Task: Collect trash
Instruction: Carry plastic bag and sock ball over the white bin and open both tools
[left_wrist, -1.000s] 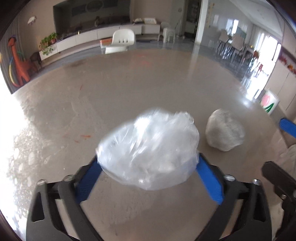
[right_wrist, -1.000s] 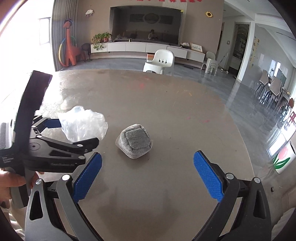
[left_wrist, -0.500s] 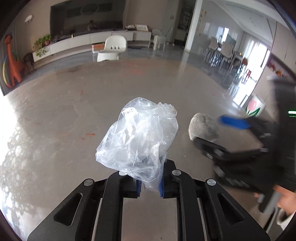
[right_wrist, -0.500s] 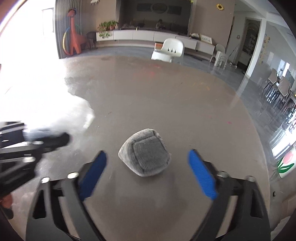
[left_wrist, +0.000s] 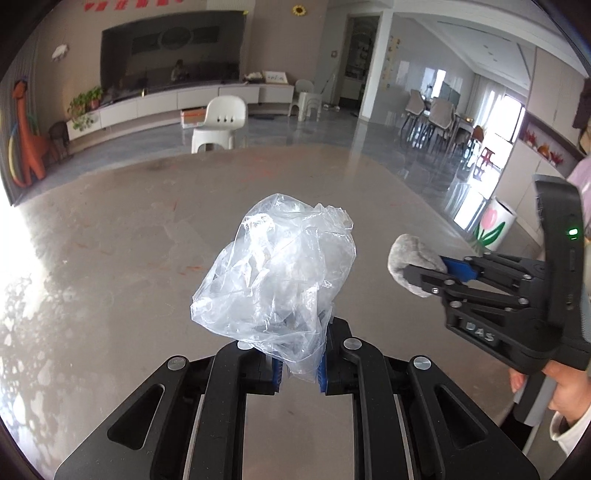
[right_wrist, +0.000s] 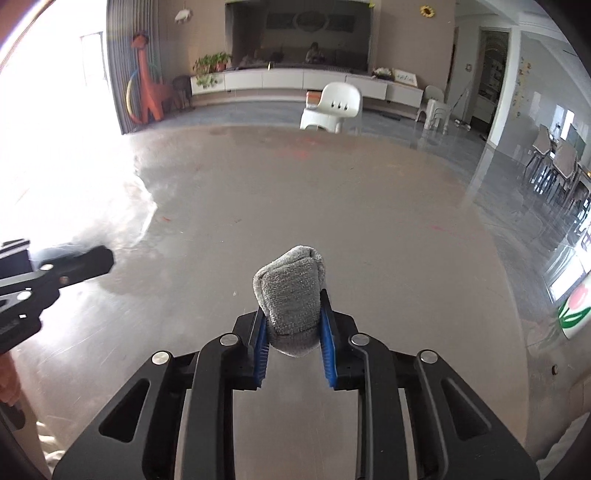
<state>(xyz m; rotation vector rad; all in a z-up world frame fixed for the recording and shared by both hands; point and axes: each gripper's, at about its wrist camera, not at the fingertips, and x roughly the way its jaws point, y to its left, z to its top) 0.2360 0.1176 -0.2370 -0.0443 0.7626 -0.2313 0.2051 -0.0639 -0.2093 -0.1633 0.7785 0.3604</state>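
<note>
A crumpled clear plastic bag (left_wrist: 275, 273) is pinched at its lower end between the blue pads of the left hand-held gripper (left_wrist: 298, 363), whose jaws are clenched on it. The bag bulges up and out ahead of the fingers, above the grey counter (left_wrist: 129, 240); whether any part of it touches the surface cannot be told.

To the right of it, a folded grey cloth wad (right_wrist: 290, 295) is grasped by the right hand-held gripper (right_wrist: 295, 345). Its blue pads (right_wrist: 260, 347) press on both sides of the wad's lower half, and the top of the wad stands up beyond the fingertips. In the left wrist view the same wad (left_wrist: 412, 260) shows at the tip of the right gripper, to the right of the bag and apart from it, with a hand (left_wrist: 561, 391) holding the gripper's handle at the right edge.

In the right wrist view the tip of the left gripper shows at the left edge in strong glare from a window.

Beyond the far edge of the counter stands a white plastic chair (right_wrist: 332, 107). Farther off are a long low white cabinet (right_wrist: 295, 79) against the wall, a potted plant (right_wrist: 210, 68) and an orange giraffe figure (right_wrist: 147, 85) at the far left, and a dining set (left_wrist: 436, 118) at the far right. A white bin with a tulip picture (left_wrist: 489, 229) sits on the right, beside the counter.
</note>
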